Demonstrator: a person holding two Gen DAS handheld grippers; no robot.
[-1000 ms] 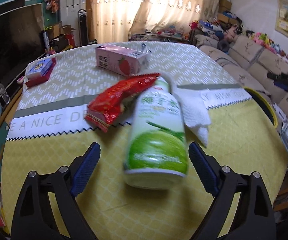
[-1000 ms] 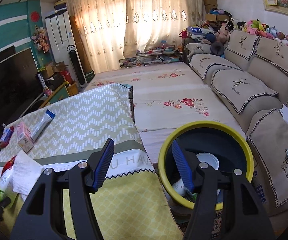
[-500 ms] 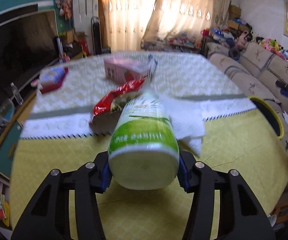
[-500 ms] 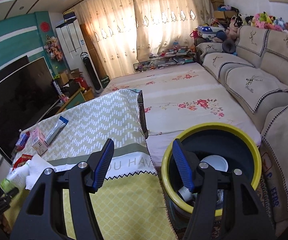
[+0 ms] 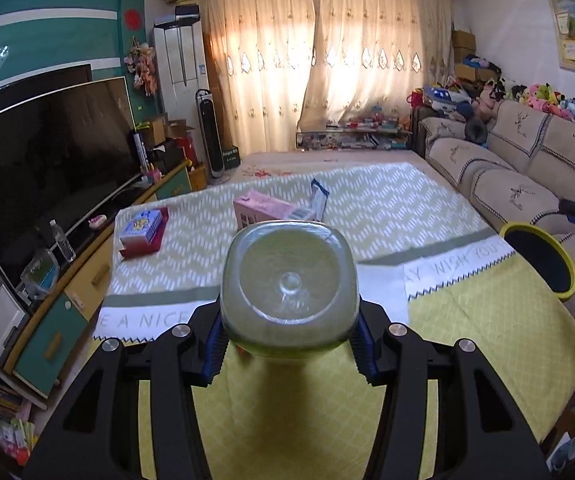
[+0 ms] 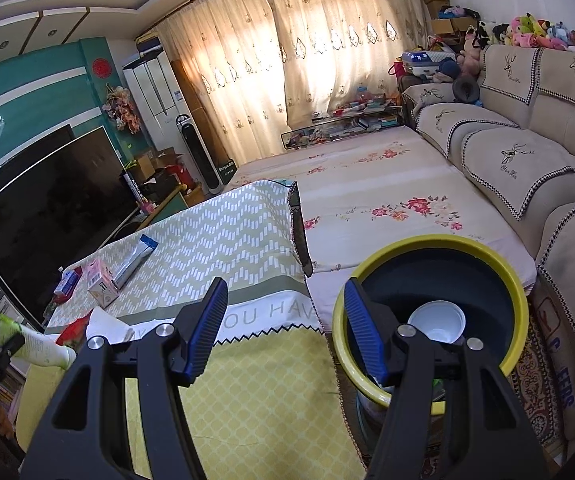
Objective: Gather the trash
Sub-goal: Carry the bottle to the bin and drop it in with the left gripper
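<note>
- While my left gripper (image 5: 287,344) stays clamped on the green drink bottle (image 5: 289,284), its blue pads press both sides and the bottle's base faces the camera, raised off the counter (image 5: 467,344).
- My right gripper (image 6: 283,324) hangs spread wide and empty, one finger over the yellow-rimmed trash bin (image 6: 519,304) beside the counter; a white cup (image 6: 437,322) lies inside it.
- A second ago the bottle lay on the cloth between my parted left fingers; half a second ago they had closed on it; now it is lifted.
- Left on the counter: pink carton (image 5: 265,210), red snack wrapper (image 6: 73,330), white tissue (image 6: 107,326).
</note>
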